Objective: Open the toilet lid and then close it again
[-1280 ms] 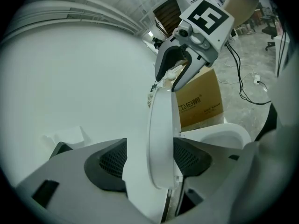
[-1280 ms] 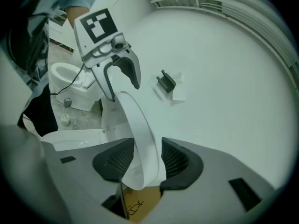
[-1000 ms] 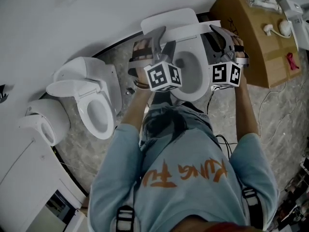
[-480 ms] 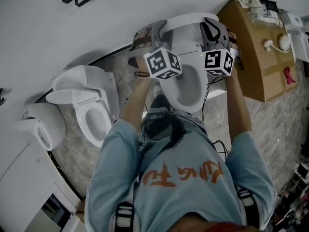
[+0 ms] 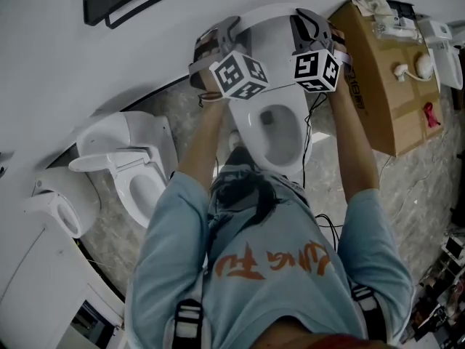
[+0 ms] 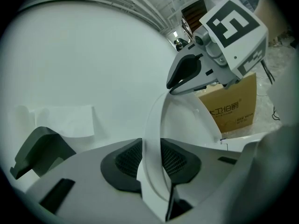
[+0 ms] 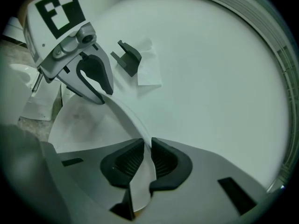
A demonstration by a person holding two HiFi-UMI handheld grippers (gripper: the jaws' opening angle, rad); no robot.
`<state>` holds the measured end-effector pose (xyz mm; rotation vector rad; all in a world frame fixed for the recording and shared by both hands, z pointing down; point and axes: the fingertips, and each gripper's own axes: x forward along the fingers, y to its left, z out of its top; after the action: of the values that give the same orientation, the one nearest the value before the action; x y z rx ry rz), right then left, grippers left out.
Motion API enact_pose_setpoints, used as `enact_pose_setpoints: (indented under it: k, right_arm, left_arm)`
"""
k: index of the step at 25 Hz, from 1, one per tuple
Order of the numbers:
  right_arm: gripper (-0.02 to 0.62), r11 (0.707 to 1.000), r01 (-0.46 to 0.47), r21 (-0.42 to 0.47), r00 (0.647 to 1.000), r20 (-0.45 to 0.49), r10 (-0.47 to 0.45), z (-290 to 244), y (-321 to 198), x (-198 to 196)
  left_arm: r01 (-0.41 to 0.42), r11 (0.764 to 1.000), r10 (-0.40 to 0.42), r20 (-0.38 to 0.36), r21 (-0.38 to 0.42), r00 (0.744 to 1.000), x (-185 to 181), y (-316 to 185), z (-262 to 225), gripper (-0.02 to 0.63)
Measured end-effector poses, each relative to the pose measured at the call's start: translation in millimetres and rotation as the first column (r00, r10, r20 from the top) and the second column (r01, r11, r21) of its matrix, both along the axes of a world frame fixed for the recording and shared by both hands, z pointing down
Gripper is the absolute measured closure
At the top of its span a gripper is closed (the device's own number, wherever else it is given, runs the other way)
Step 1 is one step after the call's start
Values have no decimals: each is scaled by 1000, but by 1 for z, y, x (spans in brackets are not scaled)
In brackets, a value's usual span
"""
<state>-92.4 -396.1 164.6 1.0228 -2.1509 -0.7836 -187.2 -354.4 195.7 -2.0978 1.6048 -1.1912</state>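
Note:
The white toilet [image 5: 280, 147] stands in the middle of the head view with its seat and bowl uncovered. Its lid [image 5: 267, 22] is raised, close to the wall. My left gripper [image 5: 224, 35] holds the lid's left rim and my right gripper [image 5: 314, 25] the right rim. In the left gripper view the thin white lid [image 6: 150, 125] runs between the dark pads [image 6: 124, 161]. In the right gripper view the lid [image 7: 122, 113] is pinched between the pads [image 7: 164, 158]. Both sets of jaws have just been closing on that rim.
A second white toilet [image 5: 134, 169] with its lid up stands at the left, with another white fixture [image 5: 62, 195] beyond it. A cardboard box [image 5: 385, 78] with small items on top sits at the right. A black holder [image 5: 120, 6] hangs on the wall. Cables lie on the floor.
Both grippers have travelled toward the wall with the lid between them. The lid has swung further up, so more of the seat and bowl shows.

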Motion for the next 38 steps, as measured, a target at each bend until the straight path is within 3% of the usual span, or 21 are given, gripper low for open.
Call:
enact_pose_setpoints:
  k: [6,8,11,15,18,24,31,38]
  right_arm:
    - [530,1000,-6,-30,1000,-13,6,7,-24,-12]
    - [515,999,-4,-46,1000,0,4,10,-23,-16]
    - [397,998,-13,-63,999,32,16,11,-15,-10]
    - [442,997,-55,-63,990,123,62,10,16,26]
    - [467,991,-60,-119,977,194,82,22,51,58]
    - [476,974,36,-226,980,201,10,72,124,106]
    - [464,912,122,-391,978,204,-44,160,200,145]
    - [407,799,207,-564,976,65,-207,286,289,158]
  left_arm:
    - [28,999,-27,-49,16,998,-12,-24,6,488]
    - [11,1000,-10,-68,9,998,-14,-23,10,456]
    - [-1,1000,0,-88,-7,996,-14,-13,18,378]
    - [63,998,-59,-112,31,992,-15,25,17,373]
    - [118,992,-108,-173,51,979,-3,63,18,376]
    - [135,991,-135,-200,-14,971,45,145,55,379]
    - [37,982,-79,-228,-183,970,118,227,147,379]
    - [-75,923,-15,-230,-378,973,161,291,262,376]
